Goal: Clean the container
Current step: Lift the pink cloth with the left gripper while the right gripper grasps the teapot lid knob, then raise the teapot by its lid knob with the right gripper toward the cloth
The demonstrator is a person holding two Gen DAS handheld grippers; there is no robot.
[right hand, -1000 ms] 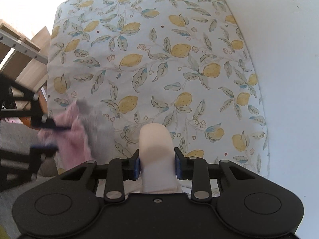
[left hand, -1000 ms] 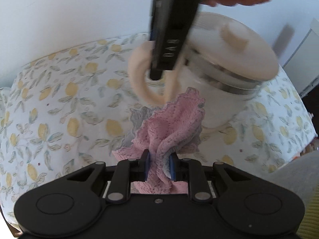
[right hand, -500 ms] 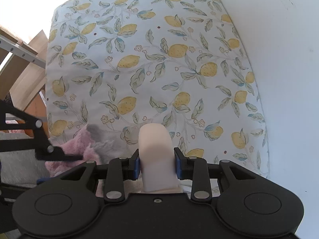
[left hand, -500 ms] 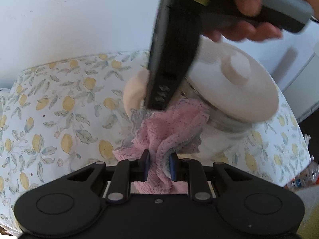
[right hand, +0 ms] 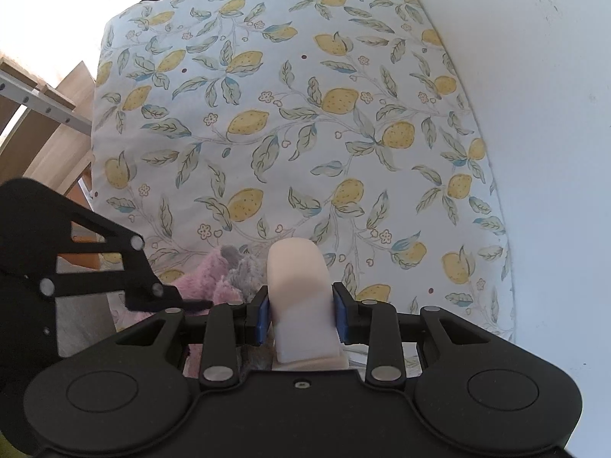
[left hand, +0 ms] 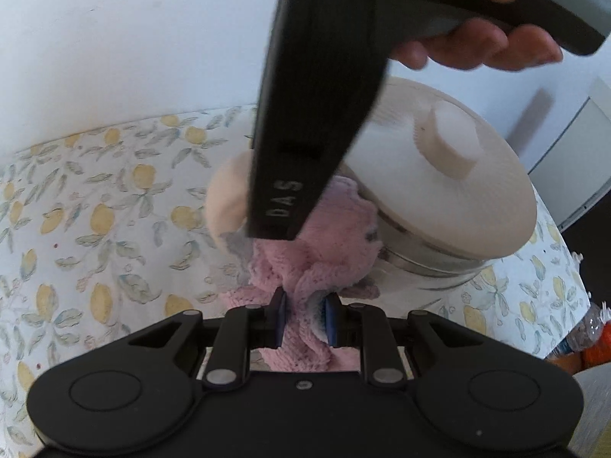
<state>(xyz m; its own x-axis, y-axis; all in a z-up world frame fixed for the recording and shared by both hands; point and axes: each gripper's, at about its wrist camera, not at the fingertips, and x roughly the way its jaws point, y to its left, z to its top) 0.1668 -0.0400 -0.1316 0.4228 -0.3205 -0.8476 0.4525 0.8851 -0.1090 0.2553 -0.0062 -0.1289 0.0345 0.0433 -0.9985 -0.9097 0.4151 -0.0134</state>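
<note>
Left wrist view, left to right. A tablecloth printed with yellow lemons and grey-green leaves [left hand: 95, 198] covers the table and meets a plain white wall [left hand: 133, 38] at the far side. At centre, the left gripper [left hand: 303, 318] is clamped on a pink knitted cloth with grey patches [left hand: 305, 263], which bunches upward from between the blue-padded fingers and presses against the near-left side of the container. Above the cloth hangs the black body of the right gripper [left hand: 320, 114], blurred, with a person's hand [left hand: 477, 44] around its grey handle at the top right. Behind its lower end shows the cream, ring-shaped handle of the container [left hand: 227, 194]. To the right is the container itself, a pale cylindrical jar with a metal band and a cream lid bearing a round ribbed knob [left hand: 450, 187]; it appears tilted, held off the tablecloth by its handle.

Right wrist view, left to right. The black frame of the left gripper [right hand: 76, 267] enters at the near left with the pink cloth [right hand: 208, 274] just beside it. At near centre the right gripper [right hand: 301, 313] is closed on the cream handle [right hand: 299, 282], whose rounded end projects forward over the lemon tablecloth [right hand: 290, 114]. The white wall [right hand: 553, 114] bounds the right.
</note>
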